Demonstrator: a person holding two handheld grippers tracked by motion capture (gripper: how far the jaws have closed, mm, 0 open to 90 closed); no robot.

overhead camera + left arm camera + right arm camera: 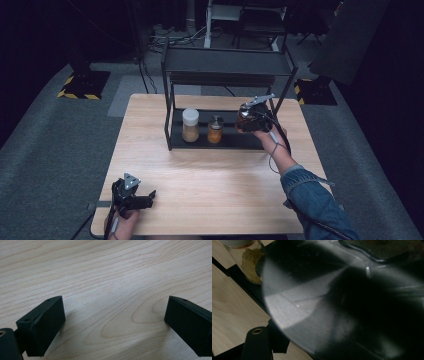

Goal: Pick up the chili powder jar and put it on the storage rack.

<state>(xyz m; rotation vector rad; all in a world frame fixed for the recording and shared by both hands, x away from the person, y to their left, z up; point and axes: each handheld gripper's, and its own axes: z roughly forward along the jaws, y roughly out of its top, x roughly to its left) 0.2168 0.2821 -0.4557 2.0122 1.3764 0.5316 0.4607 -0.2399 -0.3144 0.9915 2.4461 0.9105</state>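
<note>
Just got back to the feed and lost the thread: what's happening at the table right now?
A person is loading jars onto the lower shelf of the black rack. The right tool is shut on a dark jar and holds it at the shelf's right end, beside the small orange jar and the white-lidded jar already standing there. The left tool rests open near the table's front edge, holding nothing.

A pale wood-grain worktop [210,175] stands on grey carpeted floor [45,145], carrying a black two-tier metal rack [225,67] at its far edge. On the rack's lower shelf [200,140] stand a white-lidded jar [190,125] of tan powder and, just beside it, a shorter dark-lidded jar [215,129] of orange contents, with a dark-lidded brown jar [245,121] at the shelf's right end. The rack's upper shelf is a flat dark tray.
</note>
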